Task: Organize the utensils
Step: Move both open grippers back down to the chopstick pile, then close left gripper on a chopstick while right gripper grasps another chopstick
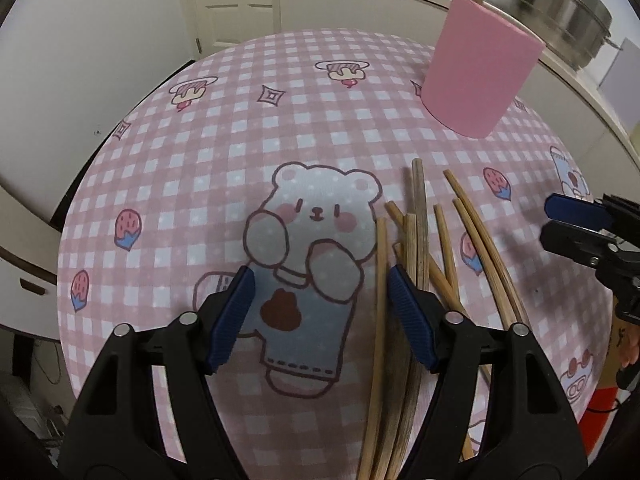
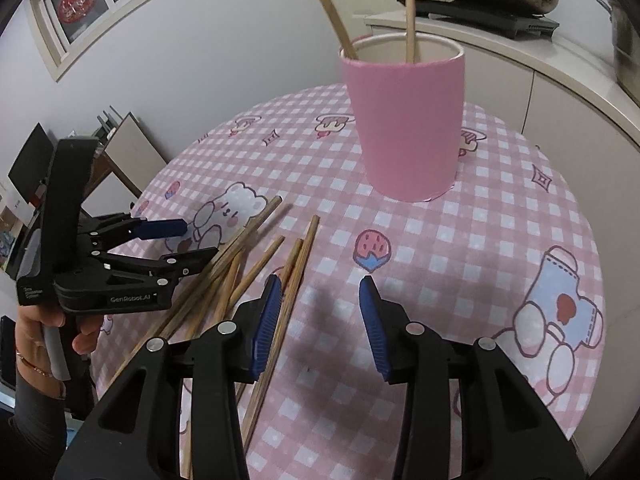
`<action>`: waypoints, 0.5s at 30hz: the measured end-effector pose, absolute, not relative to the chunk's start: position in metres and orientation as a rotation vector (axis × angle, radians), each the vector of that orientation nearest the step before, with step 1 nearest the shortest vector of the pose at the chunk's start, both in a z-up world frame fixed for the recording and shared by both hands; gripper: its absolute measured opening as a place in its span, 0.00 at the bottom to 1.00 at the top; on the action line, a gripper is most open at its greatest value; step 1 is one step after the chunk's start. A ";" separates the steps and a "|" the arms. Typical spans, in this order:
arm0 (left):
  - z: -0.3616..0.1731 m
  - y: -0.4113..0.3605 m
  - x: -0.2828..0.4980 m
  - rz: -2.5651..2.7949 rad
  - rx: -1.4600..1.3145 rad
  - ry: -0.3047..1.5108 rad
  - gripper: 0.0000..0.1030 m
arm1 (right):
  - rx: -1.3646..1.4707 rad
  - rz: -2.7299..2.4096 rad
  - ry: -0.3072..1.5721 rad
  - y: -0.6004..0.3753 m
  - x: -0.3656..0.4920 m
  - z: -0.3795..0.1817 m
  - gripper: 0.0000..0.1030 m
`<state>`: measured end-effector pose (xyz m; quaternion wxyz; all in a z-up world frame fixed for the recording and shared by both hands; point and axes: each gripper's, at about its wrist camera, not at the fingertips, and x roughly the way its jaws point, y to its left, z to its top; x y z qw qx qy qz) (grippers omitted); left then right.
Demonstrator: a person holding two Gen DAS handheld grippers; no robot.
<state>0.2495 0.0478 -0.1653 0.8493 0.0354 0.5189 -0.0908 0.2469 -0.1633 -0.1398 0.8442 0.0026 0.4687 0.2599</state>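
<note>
A round desk [image 2: 500,240] covered in a pink checked cloth fills both views. On it, toward twelve o'clock in the right wrist view, stands a tall pink cup [image 2: 404,120] already holding two wooden chopsticks. The rest lie in a loose pile of chopsticks [image 2: 240,256] at about eight o'clock from the cup, well apart from it. The left gripper [image 1: 320,308] hangs low over the pile, jaws open, one chopstick [image 1: 380,280] lying between them, not pinched. The right gripper [image 2: 320,320] hovers at the pile's edge, jaws open and empty. The step in hand appears to be picking up. Next, the left jaws likely need to close on that chopstick, then lift it to the cup.
</note>
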 end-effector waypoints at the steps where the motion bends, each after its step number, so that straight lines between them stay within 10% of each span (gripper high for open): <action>1: -0.166 0.045 0.250 -0.182 0.095 1.089 0.50 | 0.002 0.550 1.001 -0.161 0.249 -0.142 0.37; 3: -0.164 0.043 0.251 -0.189 0.107 1.086 0.35 | -0.014 0.553 1.025 -0.156 0.253 -0.145 0.37; 15: -0.166 0.045 0.252 -0.199 0.111 1.089 0.34 | -0.202 0.520 1.111 -0.125 0.266 -0.158 0.35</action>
